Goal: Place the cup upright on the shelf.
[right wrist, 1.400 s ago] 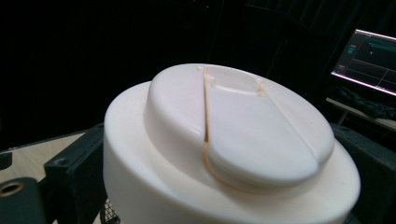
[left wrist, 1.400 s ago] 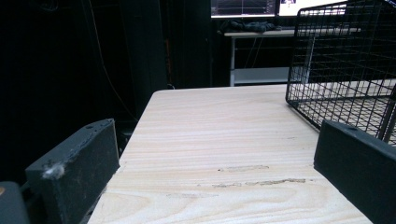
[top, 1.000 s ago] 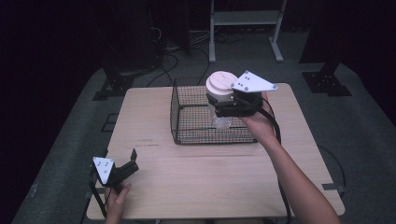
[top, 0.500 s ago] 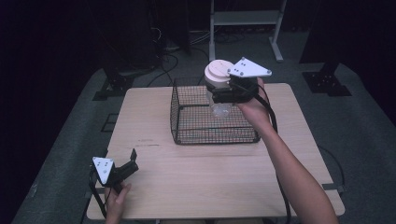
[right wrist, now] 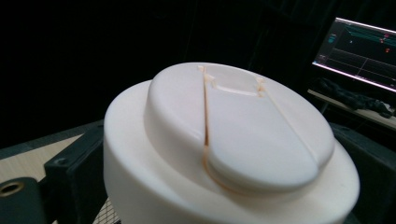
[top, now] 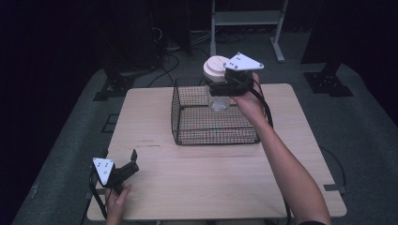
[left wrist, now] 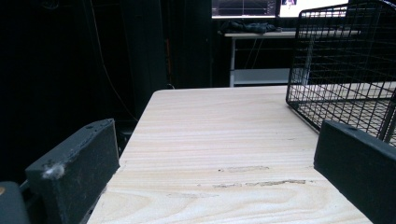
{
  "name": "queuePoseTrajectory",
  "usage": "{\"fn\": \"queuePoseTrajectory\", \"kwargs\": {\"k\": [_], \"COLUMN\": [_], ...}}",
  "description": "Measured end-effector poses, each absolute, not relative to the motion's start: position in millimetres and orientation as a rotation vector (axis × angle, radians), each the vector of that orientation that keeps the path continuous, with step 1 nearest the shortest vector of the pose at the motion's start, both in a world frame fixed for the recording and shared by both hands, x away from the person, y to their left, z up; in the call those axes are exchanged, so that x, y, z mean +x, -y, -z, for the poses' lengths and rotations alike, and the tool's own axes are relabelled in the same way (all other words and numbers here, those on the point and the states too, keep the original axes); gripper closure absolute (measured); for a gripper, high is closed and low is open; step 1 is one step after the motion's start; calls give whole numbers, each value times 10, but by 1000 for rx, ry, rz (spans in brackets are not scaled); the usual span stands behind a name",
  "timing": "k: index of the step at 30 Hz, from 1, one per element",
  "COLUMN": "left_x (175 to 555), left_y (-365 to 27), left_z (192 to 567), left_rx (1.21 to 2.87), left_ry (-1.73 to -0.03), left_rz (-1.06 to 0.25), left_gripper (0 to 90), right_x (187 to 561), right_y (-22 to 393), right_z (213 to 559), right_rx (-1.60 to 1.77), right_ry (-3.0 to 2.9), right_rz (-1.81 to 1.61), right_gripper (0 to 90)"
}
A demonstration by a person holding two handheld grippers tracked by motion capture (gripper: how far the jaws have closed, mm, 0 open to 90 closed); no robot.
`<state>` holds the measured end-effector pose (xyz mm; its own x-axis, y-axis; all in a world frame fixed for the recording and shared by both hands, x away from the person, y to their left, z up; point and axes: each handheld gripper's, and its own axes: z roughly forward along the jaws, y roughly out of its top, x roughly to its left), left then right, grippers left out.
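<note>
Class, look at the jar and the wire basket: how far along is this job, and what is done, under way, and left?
Done: the right gripper has clamped the clear jar with the cream lid below its lid. In hand: the jar hangs above the far rim of the wire basket, clear of its floor. Left: setting it down somewhere, probably. The left gripper rests open at the table's near corner.
</note>
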<state>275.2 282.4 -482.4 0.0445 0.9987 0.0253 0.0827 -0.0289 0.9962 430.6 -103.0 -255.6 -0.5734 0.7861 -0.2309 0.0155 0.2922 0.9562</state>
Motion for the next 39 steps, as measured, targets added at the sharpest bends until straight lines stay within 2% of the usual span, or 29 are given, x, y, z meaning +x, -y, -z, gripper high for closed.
{"fn": "queuePoseTrajectory", "kwargs": {"k": [24, 39], "left_x": [2753, 2754], "left_y": [-2827, -2828], "left_z": [4823, 4824], "left_rx": [1309, 1309], "left_ry": [-1225, -1221], "left_rz": [-1151, -1149], "left_gripper": [0, 0], "right_x": [4647, 4828], "right_y": [982, 967], "right_z": [2837, 3156], "right_rx": [757, 806], "right_ry": [-1865, -1881], "right_rz": [-1322, -1320], "right_gripper": [40, 40]}}
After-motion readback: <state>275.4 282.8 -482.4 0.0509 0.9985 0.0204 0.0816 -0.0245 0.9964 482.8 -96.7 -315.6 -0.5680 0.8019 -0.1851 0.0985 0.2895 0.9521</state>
